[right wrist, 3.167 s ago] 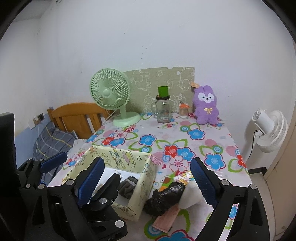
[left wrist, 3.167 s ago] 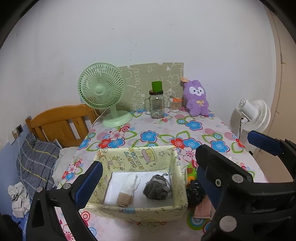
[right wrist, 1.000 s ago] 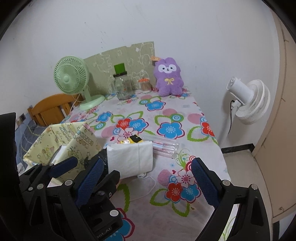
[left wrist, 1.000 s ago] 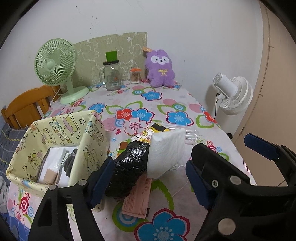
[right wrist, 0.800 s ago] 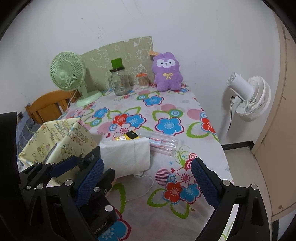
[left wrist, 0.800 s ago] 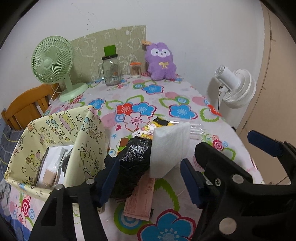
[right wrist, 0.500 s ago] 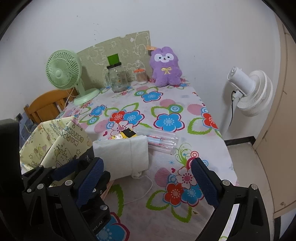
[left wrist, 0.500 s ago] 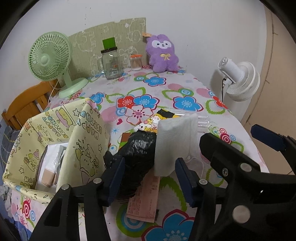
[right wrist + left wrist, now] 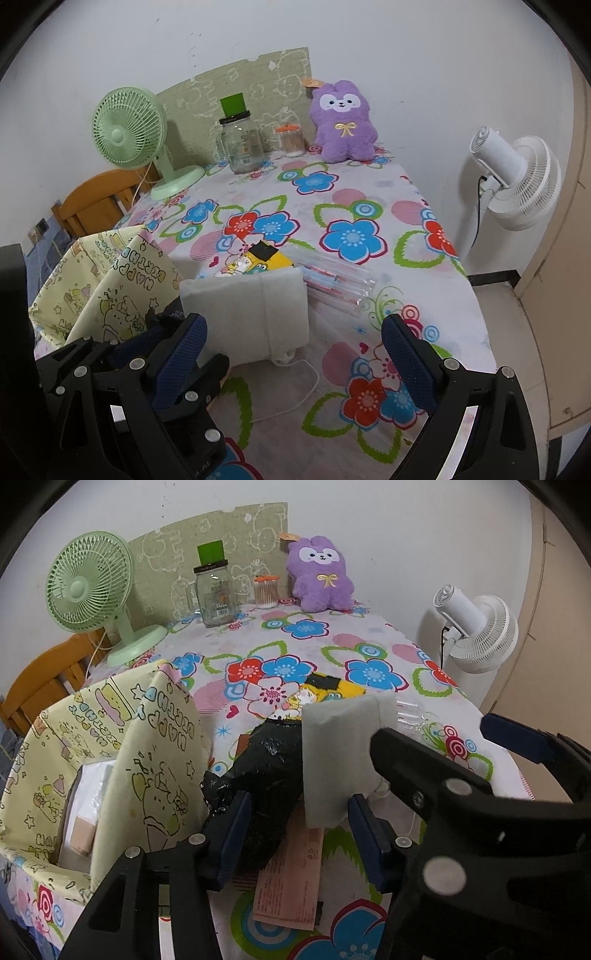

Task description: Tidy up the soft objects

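On floral tablecloth (image 9: 303, 635), crinkled black bag (image 9: 266, 771), white pad (image 9: 340, 753)

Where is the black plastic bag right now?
In the left wrist view the black plastic bag lies on the flowered tablecloth, between the yellow fabric bin and the white folded pad, partly between the left gripper fingers.

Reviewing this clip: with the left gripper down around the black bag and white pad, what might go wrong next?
1. The left gripper straddles both the black bag and the edge of the white pad; closing may catch both, or only pinch loose film.
2. The pink slip lies under the bag and could drag along.
3. The yellow fabric box stands close beside the left finger; a sideways lift might knock its soft wall.
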{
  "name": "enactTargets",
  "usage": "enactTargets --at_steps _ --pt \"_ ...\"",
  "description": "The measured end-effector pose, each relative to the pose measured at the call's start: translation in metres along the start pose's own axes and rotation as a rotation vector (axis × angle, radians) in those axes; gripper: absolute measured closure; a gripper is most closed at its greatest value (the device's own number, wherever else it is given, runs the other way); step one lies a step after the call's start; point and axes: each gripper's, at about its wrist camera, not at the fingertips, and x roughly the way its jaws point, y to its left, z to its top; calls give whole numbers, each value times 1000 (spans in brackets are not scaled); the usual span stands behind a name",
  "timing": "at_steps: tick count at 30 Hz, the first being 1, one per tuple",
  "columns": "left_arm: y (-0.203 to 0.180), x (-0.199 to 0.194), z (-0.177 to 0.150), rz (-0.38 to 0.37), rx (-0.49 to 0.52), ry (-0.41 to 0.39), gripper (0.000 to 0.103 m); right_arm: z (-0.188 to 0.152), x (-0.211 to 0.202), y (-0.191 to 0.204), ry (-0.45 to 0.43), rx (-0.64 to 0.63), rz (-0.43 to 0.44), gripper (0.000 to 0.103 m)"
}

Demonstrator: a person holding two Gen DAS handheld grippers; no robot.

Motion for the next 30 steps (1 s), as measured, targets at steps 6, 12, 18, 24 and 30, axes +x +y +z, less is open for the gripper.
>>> enactTargets --at_steps 6,12,18,24,30 --pt "-3 -3 -5 -29 15 0 36 2 9 2 15 -3 32 6" --pt "-2 -6 -8 -37 3 -6 29 2 13 9 23 -22 70 6" --pt "1 -2 -9 -22 -8 -3 22 -4 23 16 66 -54 77 6" --pt "-2 9 -14 -10 7 32 16 -16 40 19 134 -103 69 35" --pt "-5 12 -17 -18 26 34 12 -21 43 15 138 -86 87 72"
